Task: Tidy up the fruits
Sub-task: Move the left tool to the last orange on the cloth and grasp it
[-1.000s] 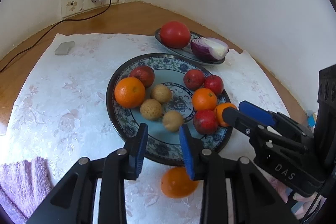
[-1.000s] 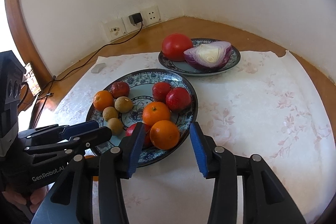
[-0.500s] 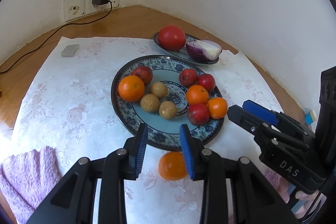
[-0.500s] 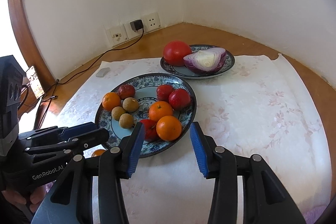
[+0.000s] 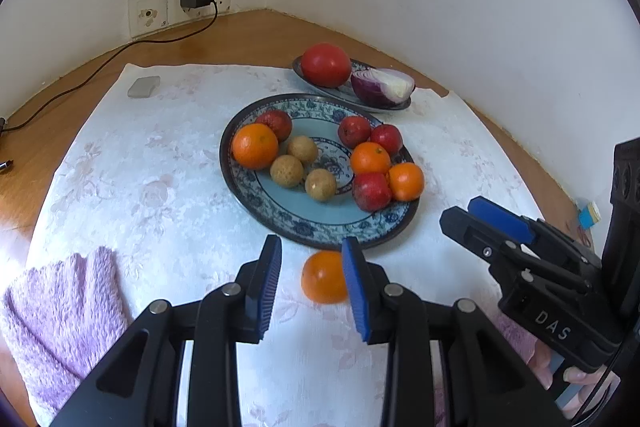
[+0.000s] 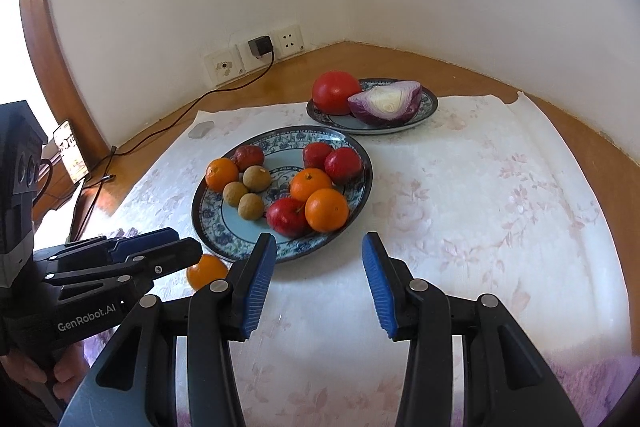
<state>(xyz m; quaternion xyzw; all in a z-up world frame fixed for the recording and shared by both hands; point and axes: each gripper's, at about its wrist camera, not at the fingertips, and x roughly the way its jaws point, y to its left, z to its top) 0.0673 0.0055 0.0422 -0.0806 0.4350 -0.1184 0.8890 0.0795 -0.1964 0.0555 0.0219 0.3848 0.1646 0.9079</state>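
Note:
A blue patterned plate (image 5: 280,215) (image 6: 212,231) holds oranges, red fruits and three brown round fruits. One loose orange (image 5: 322,277) (image 6: 206,271) lies on the white cloth just in front of the plate. My left gripper (image 5: 312,287) is open above the cloth, and the loose orange sits by its right pad (image 5: 354,291). My right gripper (image 6: 318,279) is open and empty, in front of the plate. It also shows in the left wrist view (image 5: 476,217).
A smaller plate (image 5: 304,73) (image 6: 430,103) at the back holds a tomato (image 5: 326,65) and a half red onion (image 5: 382,87). A purple towel (image 5: 52,323) lies front left. A grey block (image 5: 143,87), wall sockets and a cable are far left.
Both grippers have drawn back from the plate. The loose orange now shows further up between the left fingers. Both grippers stay open.

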